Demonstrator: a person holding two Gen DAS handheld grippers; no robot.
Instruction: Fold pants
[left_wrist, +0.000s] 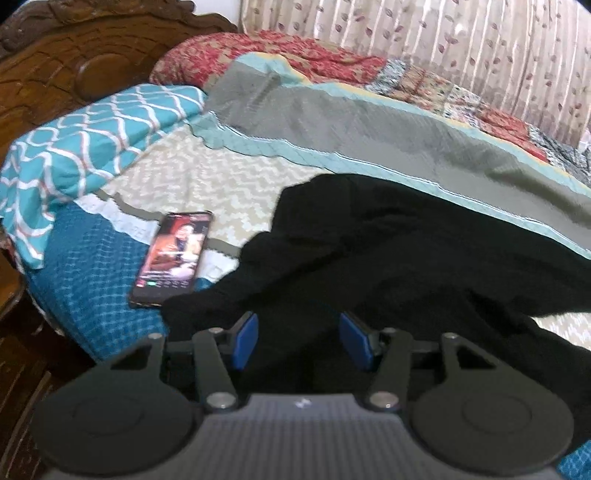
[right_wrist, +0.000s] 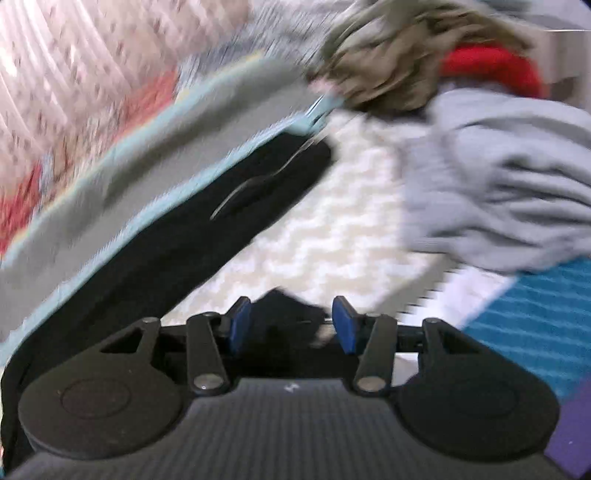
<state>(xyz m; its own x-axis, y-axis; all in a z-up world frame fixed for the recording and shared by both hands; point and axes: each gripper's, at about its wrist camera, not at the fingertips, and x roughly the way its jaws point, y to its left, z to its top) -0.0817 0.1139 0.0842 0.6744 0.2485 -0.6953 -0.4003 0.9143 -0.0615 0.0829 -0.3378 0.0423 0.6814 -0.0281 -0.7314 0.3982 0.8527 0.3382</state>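
Note:
The black pants (left_wrist: 388, 251) lie spread on the bed, running from the middle to the right and near edge. My left gripper (left_wrist: 298, 341) is open, its blue pads on either side of the pants' near cloth, which lies between them. In the blurred right wrist view the pants (right_wrist: 207, 225) stretch from lower left to the upper middle. My right gripper (right_wrist: 291, 323) is open with a bunched end of black cloth (right_wrist: 284, 314) between its pads; I cannot tell whether the pads touch it.
A phone (left_wrist: 171, 258) with a lit screen lies on the bedspread left of the pants. A teal patterned pillow (left_wrist: 92, 147), a grey blanket (left_wrist: 369, 125) and a carved wooden headboard (left_wrist: 74, 55) lie beyond. A grey garment (right_wrist: 498, 192) is heaped at the right.

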